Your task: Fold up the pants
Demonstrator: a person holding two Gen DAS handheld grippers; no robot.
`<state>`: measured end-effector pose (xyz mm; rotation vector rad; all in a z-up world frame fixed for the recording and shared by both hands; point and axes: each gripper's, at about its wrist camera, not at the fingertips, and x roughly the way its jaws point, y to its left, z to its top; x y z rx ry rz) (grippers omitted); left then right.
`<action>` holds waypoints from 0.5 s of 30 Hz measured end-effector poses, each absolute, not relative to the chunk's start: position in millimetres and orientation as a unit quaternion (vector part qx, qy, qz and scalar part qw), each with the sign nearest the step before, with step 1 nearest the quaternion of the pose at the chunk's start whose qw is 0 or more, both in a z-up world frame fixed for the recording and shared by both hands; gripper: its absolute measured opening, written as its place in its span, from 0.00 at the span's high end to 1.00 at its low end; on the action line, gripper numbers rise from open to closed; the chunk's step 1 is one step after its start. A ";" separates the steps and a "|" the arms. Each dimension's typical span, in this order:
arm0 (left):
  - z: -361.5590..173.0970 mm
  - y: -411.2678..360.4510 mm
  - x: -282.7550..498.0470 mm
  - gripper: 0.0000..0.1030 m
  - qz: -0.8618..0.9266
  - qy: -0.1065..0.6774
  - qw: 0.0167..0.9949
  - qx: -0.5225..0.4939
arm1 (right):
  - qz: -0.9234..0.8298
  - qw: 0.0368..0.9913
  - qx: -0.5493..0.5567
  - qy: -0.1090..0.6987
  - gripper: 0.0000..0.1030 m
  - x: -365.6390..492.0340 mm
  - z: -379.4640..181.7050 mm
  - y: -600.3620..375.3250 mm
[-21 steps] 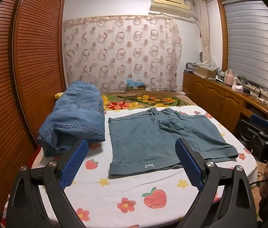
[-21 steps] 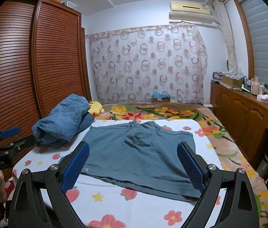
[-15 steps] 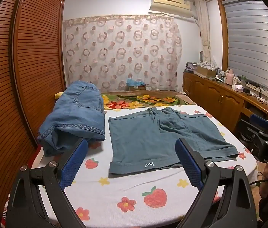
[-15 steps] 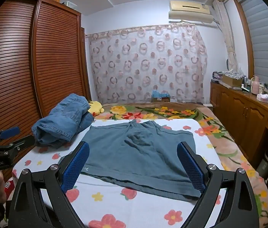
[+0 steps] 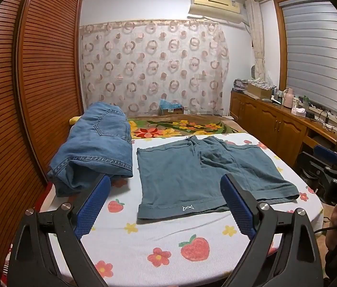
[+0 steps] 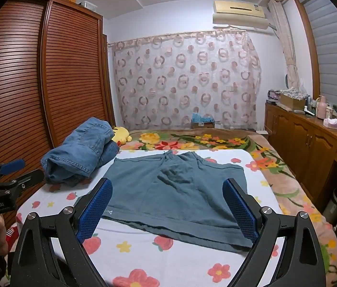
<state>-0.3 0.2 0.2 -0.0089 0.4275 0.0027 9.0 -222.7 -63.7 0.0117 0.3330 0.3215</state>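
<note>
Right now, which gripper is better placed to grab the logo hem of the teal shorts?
Left. The left gripper frames the logo hem of the teal shorts. The right gripper looks at the other leg; both are open, holding nothing.

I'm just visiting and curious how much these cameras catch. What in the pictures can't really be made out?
- Yellow plush toy: mostly hidden behind the folded blue jeans in both views.
- Teal shorts: near hem corners covered by the open left gripper and open right gripper.
- Small white logo on the hem: too small to read.
- Clutter on the wooden sideboard: too small and distorted to identify.
</note>
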 end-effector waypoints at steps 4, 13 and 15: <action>0.2 0.1 -0.3 0.09 0.001 0.212 0.977 -0.004 | 0.160 0.973 0.005 0.164 0.09 10.7 -62.1 -220.0; 0.2 0.1 -0.3 0.09 0.001 0.211 0.977 -0.004 | 0.160 0.973 0.005 0.163 0.09 9.1 -61.8 -220.0; 0.2 0.1 -0.3 0.09 0.001 0.211 0.977 -0.004 | 0.160 0.973 0.004 0.163 0.09 9.3 -61.7 -220.1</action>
